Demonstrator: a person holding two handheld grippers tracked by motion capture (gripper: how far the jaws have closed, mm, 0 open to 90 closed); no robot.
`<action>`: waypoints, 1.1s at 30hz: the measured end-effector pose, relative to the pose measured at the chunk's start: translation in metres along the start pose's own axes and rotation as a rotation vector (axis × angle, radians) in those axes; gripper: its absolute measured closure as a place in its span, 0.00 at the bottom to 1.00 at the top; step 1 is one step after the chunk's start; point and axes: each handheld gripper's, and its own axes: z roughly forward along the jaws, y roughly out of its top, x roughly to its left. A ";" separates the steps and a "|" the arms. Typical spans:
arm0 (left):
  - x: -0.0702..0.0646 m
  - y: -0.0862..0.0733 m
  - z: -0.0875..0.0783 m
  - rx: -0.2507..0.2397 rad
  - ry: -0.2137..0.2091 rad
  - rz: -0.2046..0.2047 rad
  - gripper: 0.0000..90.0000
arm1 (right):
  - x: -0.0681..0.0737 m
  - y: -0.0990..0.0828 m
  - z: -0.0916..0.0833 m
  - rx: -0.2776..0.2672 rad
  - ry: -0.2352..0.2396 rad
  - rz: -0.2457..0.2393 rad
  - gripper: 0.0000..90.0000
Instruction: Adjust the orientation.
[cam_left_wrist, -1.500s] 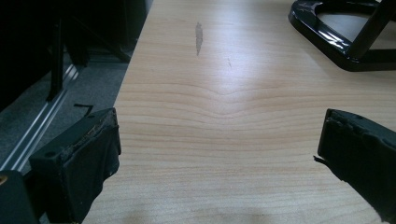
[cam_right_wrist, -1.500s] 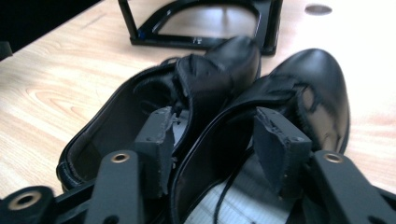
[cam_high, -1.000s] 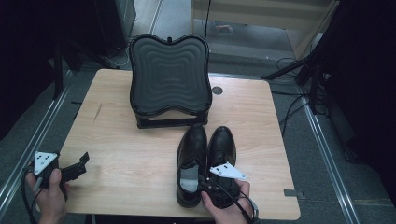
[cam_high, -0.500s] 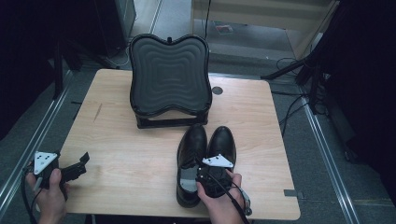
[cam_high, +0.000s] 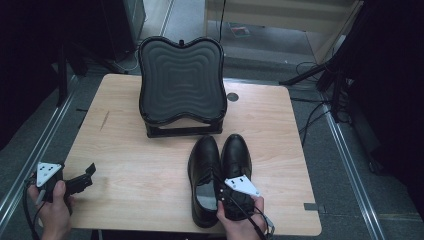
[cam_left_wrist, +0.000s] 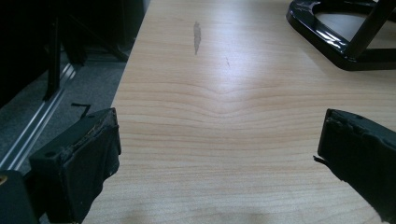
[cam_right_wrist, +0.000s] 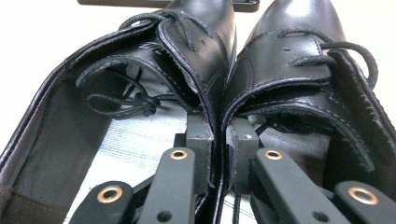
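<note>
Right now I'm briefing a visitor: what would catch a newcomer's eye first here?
The pair of black lace-up shoes side by side at the table's near right, with the right gripper pinching their two inner walls together, one jaw inside each shoe. Behind them stands a black ribbed footrest, while the left gripper is open over bare wood at the near-left corner.

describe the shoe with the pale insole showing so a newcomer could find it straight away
Start at the black ribbed footrest at the back of the wooden table; just in front of it stands a pair of black lace-up shoes. The one meant is the left shoe in the high view. Its opening shows a pale insole, while the right shoe has its opening under the right gripper.
</note>
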 end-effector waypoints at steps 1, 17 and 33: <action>0.000 0.000 0.000 -0.001 0.001 -0.001 0.00 | -0.001 -0.001 -0.003 -0.006 0.002 0.006 0.92; 0.000 0.000 0.000 0.001 0.004 0.002 0.00 | -0.001 -0.003 -0.056 -0.173 0.018 -0.054 0.91; -0.001 0.000 0.000 0.002 0.006 0.004 0.00 | 0.009 0.030 -0.080 -0.320 0.057 -0.104 0.92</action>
